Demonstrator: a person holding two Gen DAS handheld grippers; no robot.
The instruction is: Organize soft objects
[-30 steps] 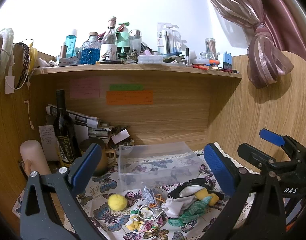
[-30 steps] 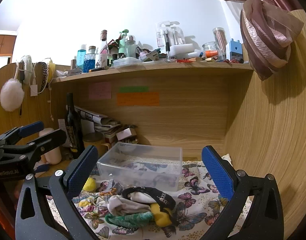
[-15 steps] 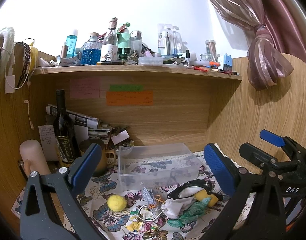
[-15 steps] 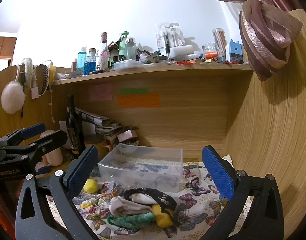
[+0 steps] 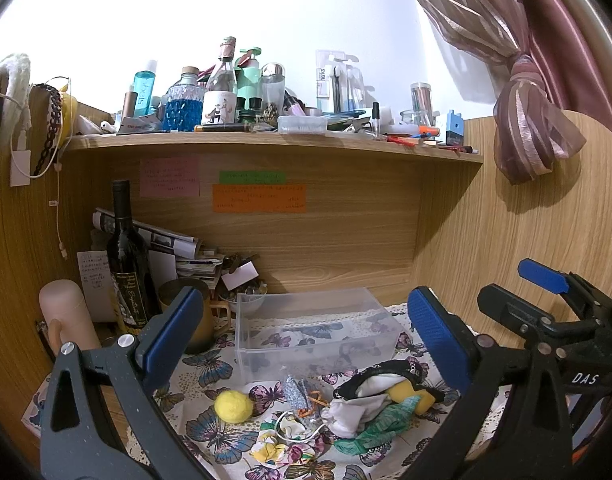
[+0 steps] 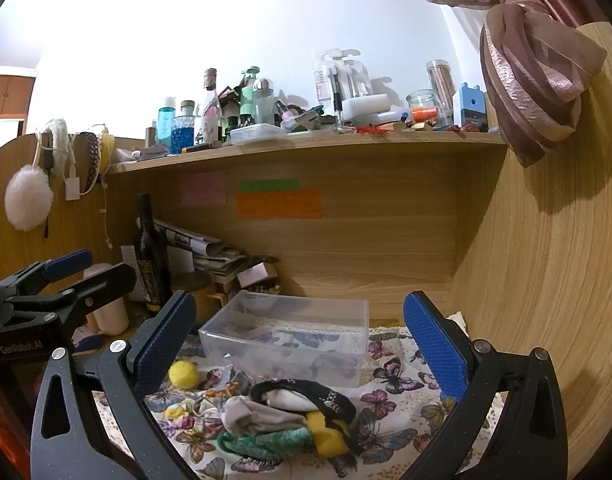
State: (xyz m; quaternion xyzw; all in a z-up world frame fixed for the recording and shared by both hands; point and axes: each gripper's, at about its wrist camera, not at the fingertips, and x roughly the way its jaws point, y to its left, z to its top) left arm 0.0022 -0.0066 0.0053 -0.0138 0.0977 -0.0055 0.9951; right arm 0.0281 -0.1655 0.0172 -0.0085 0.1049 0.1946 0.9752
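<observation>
Both grippers (image 5: 301, 336) (image 6: 297, 336) still open, scene seemingly unchanged, maybe slight drift.

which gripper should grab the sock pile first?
Probably right: the sock pile sits centred between the open right gripper's fingers. In the left wrist view it lies right of the open left gripper's centre.

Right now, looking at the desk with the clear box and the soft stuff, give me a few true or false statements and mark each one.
1. The clear plastic box holds no soft items yet. True.
2. The yellow pom-pom ball lies inside the box. False: it lies on the butterfly cloth in front of the box.
3. Both hand-held grippers, left and right, are open and hold nothing. True.
4. The dark wine bottle lies on its side. False: it stands upright left of the box.
5. The green fabric sits in the pile with the black-edged garment. True.
</observation>
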